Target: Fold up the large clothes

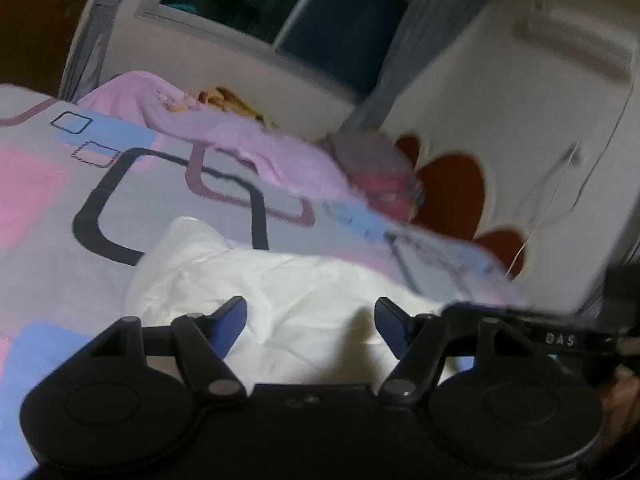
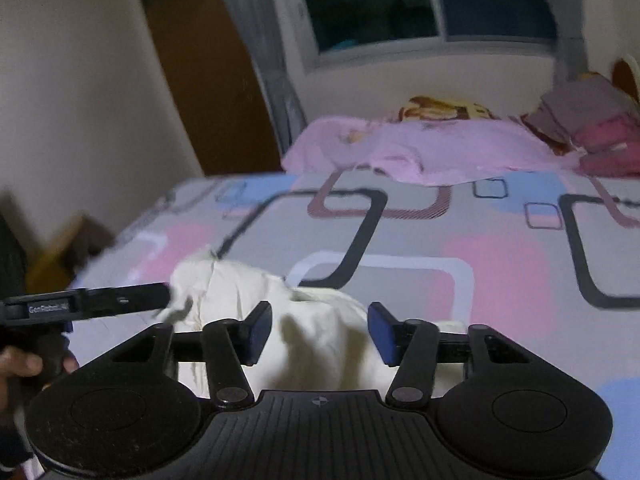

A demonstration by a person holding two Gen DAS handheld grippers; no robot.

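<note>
A white crumpled garment [image 1: 280,280] lies on the patterned bed sheet [image 1: 60,208] near its front edge. It also shows in the right wrist view [image 2: 320,332]. My left gripper [image 1: 310,324] is open, its blue pads apart just above the cloth, holding nothing. My right gripper [image 2: 319,330] is open too, hovering over the garment's raised middle. The left gripper's fingers [image 2: 120,300] show side-on at the left of the right wrist view, touching the garment's edge. The right gripper's body [image 1: 540,332] shows at the right of the left wrist view.
A pink blanket [image 2: 420,148] and a pile of pink and grey clothes [image 2: 592,128] lie at the far end of the bed. A window [image 2: 420,0], grey curtains and a brown door [image 2: 212,80] stand behind. A wall with red heart shapes [image 1: 452,192] borders the bed.
</note>
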